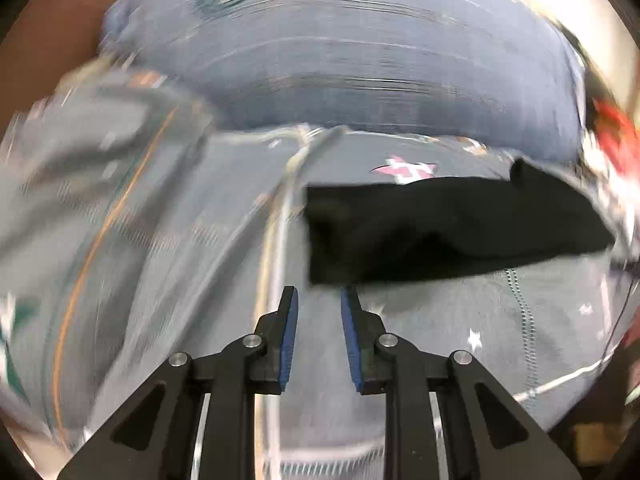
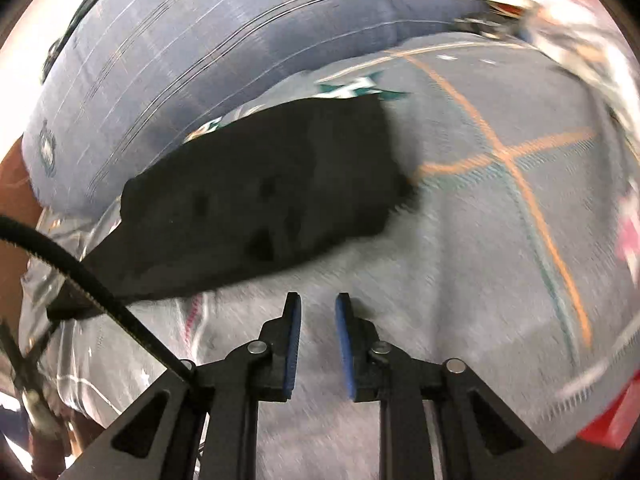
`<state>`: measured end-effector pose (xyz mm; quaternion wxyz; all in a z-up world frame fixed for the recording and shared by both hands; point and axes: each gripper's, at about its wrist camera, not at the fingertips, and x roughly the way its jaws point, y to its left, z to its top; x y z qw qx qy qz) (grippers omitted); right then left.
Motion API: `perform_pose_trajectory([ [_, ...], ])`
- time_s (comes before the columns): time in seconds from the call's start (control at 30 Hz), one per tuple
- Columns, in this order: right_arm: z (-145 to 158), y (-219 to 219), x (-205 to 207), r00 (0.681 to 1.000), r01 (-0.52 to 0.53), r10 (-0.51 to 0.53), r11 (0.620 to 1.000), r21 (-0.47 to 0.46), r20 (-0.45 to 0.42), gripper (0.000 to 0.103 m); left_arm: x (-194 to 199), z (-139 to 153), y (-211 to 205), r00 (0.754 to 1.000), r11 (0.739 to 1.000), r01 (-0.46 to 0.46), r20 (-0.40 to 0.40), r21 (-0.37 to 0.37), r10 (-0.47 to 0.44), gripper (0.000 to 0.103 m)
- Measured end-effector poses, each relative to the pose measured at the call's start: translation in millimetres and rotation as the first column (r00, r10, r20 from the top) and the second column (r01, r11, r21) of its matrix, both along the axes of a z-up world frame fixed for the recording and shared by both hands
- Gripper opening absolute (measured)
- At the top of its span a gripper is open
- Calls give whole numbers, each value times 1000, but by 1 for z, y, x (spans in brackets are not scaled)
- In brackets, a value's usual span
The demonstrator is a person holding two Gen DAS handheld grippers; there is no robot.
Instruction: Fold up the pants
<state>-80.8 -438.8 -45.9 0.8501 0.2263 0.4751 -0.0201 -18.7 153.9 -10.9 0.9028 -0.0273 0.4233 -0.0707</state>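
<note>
The black pants lie folded into a compact bundle on a grey patterned bed cover. In the left wrist view the bundle is just ahead and to the right of my left gripper, which is open and empty. In the right wrist view the pants lie ahead and to the left of my right gripper, which is open and empty. Both views are motion-blurred.
A large blue-grey pillow lies behind the pants and shows in the right wrist view. The cover has orange lines and star prints. Red items sit at the right edge. A black cable crosses the left.
</note>
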Motion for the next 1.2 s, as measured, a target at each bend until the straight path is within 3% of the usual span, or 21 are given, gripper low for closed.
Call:
perform_pose_trajectory([
  [0.17, 12, -9, -20, 998, 63, -62, 998, -29, 21, 35, 0, 0, 46, 990, 969, -128, -80, -209, 113, 25],
  [0.2, 15, -11, -20, 997, 71, -71, 997, -19, 33, 35, 5, 1, 48, 989, 955, -133, -95, -264, 111, 32],
  [0.3, 21, -8, -23, 995, 77, -78, 997, 14, 61, 36, 26, -3, 47, 988, 886, -111, -150, -450, 47, 50],
  [0.37, 24, -1, -22, 995, 68, -69, 997, 22, 71, 36, 46, -11, 38, 979, 832, -95, -203, -547, -21, 54],
  [0.4, 26, 4, -20, 995, 60, -62, 998, 24, 74, 37, 58, -16, 31, 972, 821, -99, -231, -562, -41, 54],
  [0.47, 29, 13, -17, 996, 45, -47, 999, 27, 82, 37, 75, -20, 16, 965, 846, -97, -258, -525, -50, 53],
  [0.5, 32, 16, -18, 995, 39, -41, 999, 25, 87, 37, 82, -21, 6, 961, 868, -91, -271, -488, -51, 35],
  [0.53, 34, 19, -19, 995, 34, -36, 999, 22, 93, 37, 88, -20, 0, 959, 880, -86, -278, -466, -53, 9],
  [0.6, 37, 22, -21, 995, 28, -29, 1000, 12, 99, 37, 96, -5, -11, 967, 895, -55, -247, -443, -63, 8],
  [0.7, 41, 26, -26, 994, 18, -17, 1000, -10, 107, 37, 95, 34, -24, 993, 932, 39, -86, -361, -75, 8],
  [0.77, 42, 28, -25, 994, 16, -13, 1000, -24, 108, 37, 92, 44, -31, 996, 956, 67, -30, -284, -78, 10],
  [0.83, 39, 28, -23, 995, 19, -16, 999, -30, 100, 37, 95, 32, -34, 996, 982, 36, -69, -184, -49, 18],
  [0.93, 30, 26, -17, 996, 29, -27, 999, -25, 84, 38, 101, -16, -32, 977, 999, -37, -211, 34, 43, 20],
  [0.97, 29, 24, -13, 996, 38, -36, 999, -28, 81, 41, 98, -28, -26, 969, 998, -45, -239, 50, 55, 20],
  [1.0, 29, 21, -11, 996, 47, -45, 998, -29, 82, 44, 91, -29, -17, 972, 999, -50, -231, -2, 48, 20],
  [1.07, 32, 13, -6, 993, 76, -73, 997, -29, 96, 51, 78, -21, -4, 975, 996, -66, -216, -52, 53, 20],
  [1.2, 43, -6, 8, 981, 143, -134, 988, -56, 143, 65, 46, 3, 6, 982, 989, -121, -154, -83, 107, 24],
])
